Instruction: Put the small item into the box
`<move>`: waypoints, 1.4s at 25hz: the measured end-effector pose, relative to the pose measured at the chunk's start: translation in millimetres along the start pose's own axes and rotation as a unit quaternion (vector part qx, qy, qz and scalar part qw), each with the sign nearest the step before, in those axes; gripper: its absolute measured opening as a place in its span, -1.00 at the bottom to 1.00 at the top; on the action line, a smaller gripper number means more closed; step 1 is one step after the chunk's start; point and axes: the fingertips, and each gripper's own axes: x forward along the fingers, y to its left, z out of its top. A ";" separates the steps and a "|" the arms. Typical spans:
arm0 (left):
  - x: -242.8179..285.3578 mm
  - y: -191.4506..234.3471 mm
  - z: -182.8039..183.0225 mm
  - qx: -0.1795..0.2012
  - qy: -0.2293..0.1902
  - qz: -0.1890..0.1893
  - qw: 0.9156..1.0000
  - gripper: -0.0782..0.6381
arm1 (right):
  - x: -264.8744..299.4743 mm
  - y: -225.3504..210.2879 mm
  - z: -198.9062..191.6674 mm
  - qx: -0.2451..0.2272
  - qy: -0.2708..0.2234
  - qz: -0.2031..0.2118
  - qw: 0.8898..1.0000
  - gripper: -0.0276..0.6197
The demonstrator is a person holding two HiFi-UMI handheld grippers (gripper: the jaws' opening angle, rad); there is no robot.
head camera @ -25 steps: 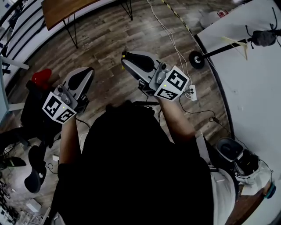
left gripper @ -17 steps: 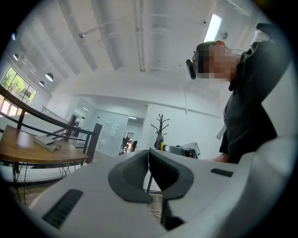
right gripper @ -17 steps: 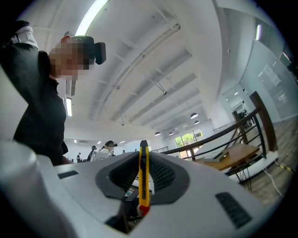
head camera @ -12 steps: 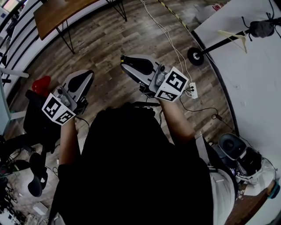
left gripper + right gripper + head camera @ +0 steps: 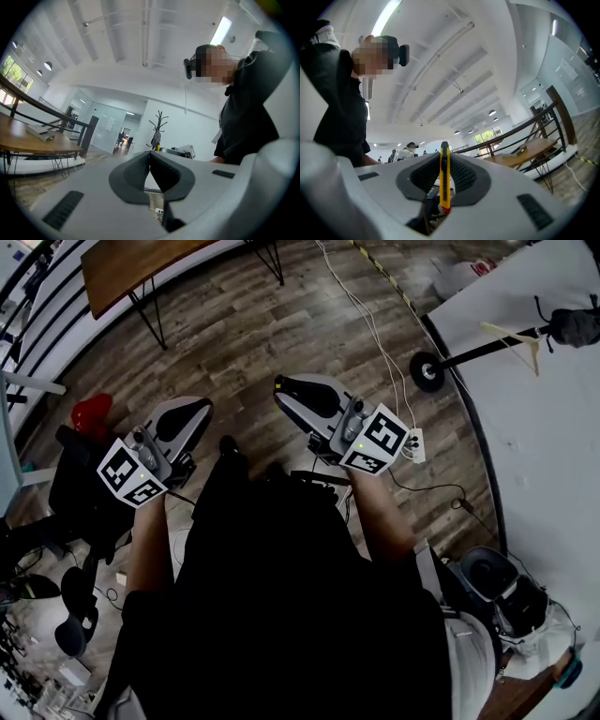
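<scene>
Item under inspection: a yellow utility knife (image 5: 444, 180), standing on edge between the jaws of the right gripper (image 5: 444, 152). The jaws are closed flat against both its sides. The knife's tip rises just above the jaw tips, at 12 o'clock in the right gripper view, and its red end shows at 6 o'clock.

In the head view the right gripper (image 5: 292, 390) is held in the air over the wooden floor (image 5: 234, 334), its nose toward 10 o'clock.

The left gripper (image 5: 190, 412) sits well apart from it, at 9 o'clock. Its jaws meet at the tips with nothing between them, as the left gripper view confirms (image 5: 149, 157).

Surroundings, head view:
- A power strip (image 5: 415, 444) lies on the floor just beside the right gripper's marker cube, at 3 o'clock.
- A white table (image 5: 544, 446) stands at 3 o'clock of the frame.
- A wooden desk (image 5: 131, 263) is at 11 o'clock.
- A red object (image 5: 92, 413) is at 9 o'clock.
</scene>
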 end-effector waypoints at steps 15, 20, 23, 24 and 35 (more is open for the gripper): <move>5.0 190.1 20.6 -0.025 0.015 -0.032 0.999 -0.74 | 145.6 -116.8 -13.4 -0.003 0.074 -0.004 0.997 -0.69; 0.6 257.3 42.1 -0.011 0.028 -0.035 0.999 -0.74 | 205.6 -159.4 -2.0 -0.006 0.073 -0.011 0.997 -0.69; -4.4 294.0 53.8 0.001 0.027 -0.037 0.999 -0.74 | 235.0 -183.7 1.2 -0.009 0.072 -0.021 0.997 -0.69; -6.3 305.1 56.3 0.001 0.024 -0.038 0.999 -0.74 | 243.2 -189.7 2.8 -0.012 0.070 -0.024 0.997 -0.69; 37.9 410.6 67.4 -0.024 0.024 -0.053 0.998 -0.74 | 281.9 -297.4 12.8 0.010 0.047 -0.049 0.998 -0.69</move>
